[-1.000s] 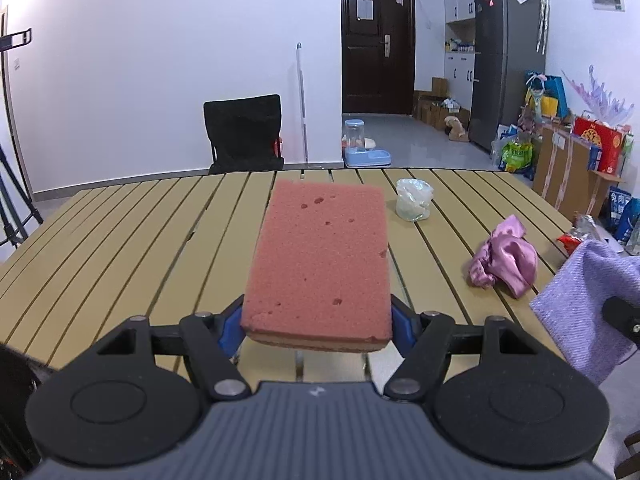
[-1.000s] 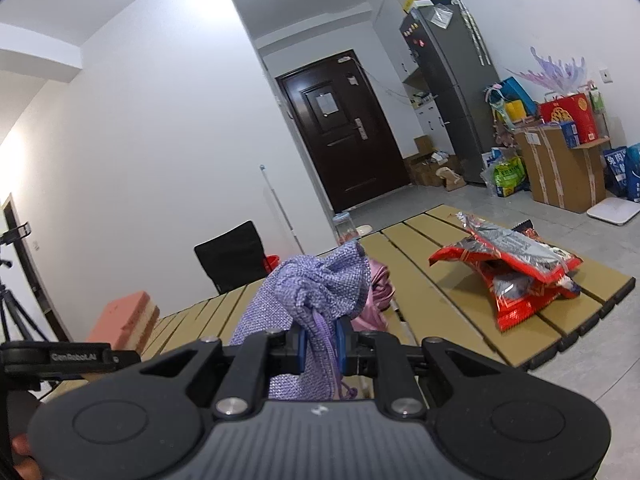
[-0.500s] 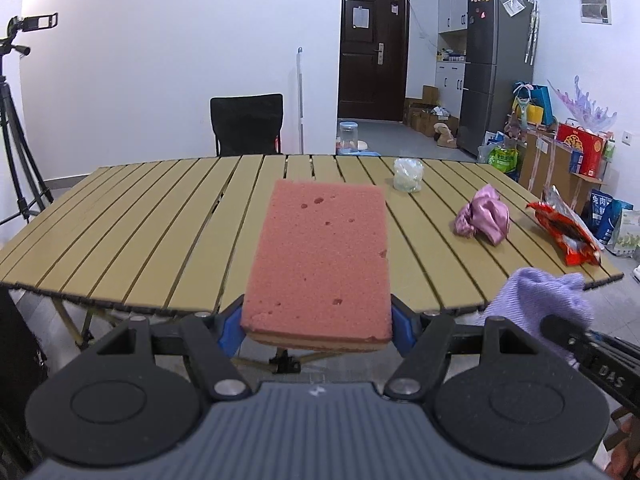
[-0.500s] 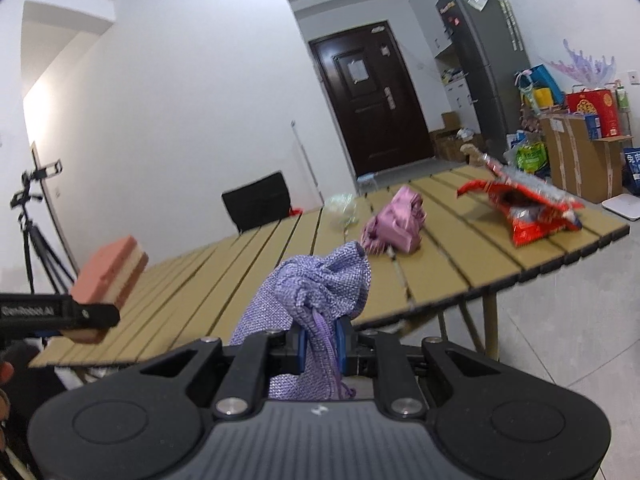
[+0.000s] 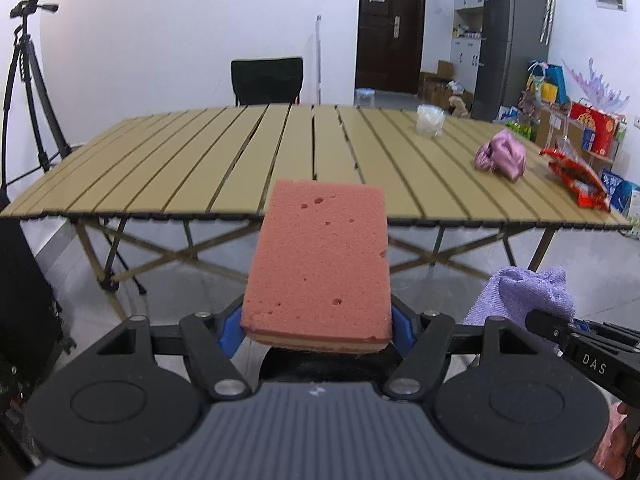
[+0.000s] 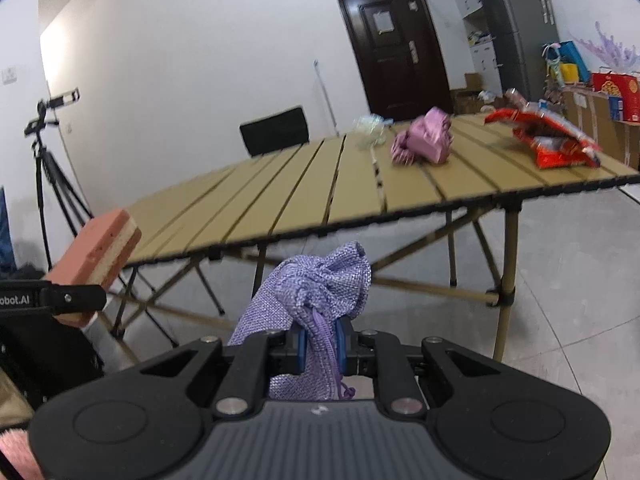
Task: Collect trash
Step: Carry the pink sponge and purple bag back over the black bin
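My left gripper (image 5: 316,328) is shut on a pink sponge (image 5: 320,264) with a tan underside, held flat out in front of the table's near edge; the same pink sponge (image 6: 98,248) shows at the left of the right wrist view. My right gripper (image 6: 320,346) is shut on a lilac woven drawstring pouch (image 6: 316,288), also seen as the lilac pouch (image 5: 524,296) low right in the left wrist view. On the slatted table (image 5: 224,160) lie a crumpled pink wrapper (image 5: 502,154), a red snack bag (image 5: 576,178) and a clear plastic cup (image 5: 430,120).
Both grippers hang over the grey floor (image 6: 568,264), short of the table's near edge (image 6: 360,226). A black chair (image 5: 267,82) stands behind the table, a tripod (image 5: 28,80) at the left. A fridge (image 5: 514,36) and boxes (image 5: 592,132) line the right wall.
Both grippers have drawn back off the table and sunk, so the table now lies ahead and its legs and the floor show. The sponge and the pouch stay gripped.
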Motion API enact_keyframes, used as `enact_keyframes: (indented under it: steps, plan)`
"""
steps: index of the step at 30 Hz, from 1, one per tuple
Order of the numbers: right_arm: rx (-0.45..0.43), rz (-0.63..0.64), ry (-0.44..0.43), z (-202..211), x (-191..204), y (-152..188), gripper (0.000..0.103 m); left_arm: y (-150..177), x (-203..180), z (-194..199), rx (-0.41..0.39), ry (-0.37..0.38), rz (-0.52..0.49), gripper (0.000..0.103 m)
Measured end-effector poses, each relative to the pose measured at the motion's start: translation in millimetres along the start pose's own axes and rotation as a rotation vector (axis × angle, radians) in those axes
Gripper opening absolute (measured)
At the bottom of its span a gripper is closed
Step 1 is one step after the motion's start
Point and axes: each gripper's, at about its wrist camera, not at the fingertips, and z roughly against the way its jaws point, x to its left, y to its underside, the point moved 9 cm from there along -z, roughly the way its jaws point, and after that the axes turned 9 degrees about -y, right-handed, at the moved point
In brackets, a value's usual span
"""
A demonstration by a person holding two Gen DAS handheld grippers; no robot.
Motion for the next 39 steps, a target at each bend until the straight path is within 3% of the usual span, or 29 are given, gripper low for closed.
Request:
enact_keyframes:
  steps: [13,26,32,39]
  plan:
    - [0.18,0.1,0.017,-18.4,22.5,56.3,0.014,55.4,27.1,-18.9,0.09,-0.042,0.015,0.07]
    - [0.356,0.149,0.096,-45.3,10.3,108.2,0.014,98.0,41.4,-62.9,0.194,-0.059,0.03,0.07]
    - [0.41,0.16,0.137,-55.4,4.4,119.4,0.014,99.9,40.2,-78.1,0.215,-0.039,0.041,0.07]
    - [0.454,0.16,0.166,-72.7,1.0,123.9,0.014,103.6,55.8,-99.6,0.251,-0.065,0.063,0.07]
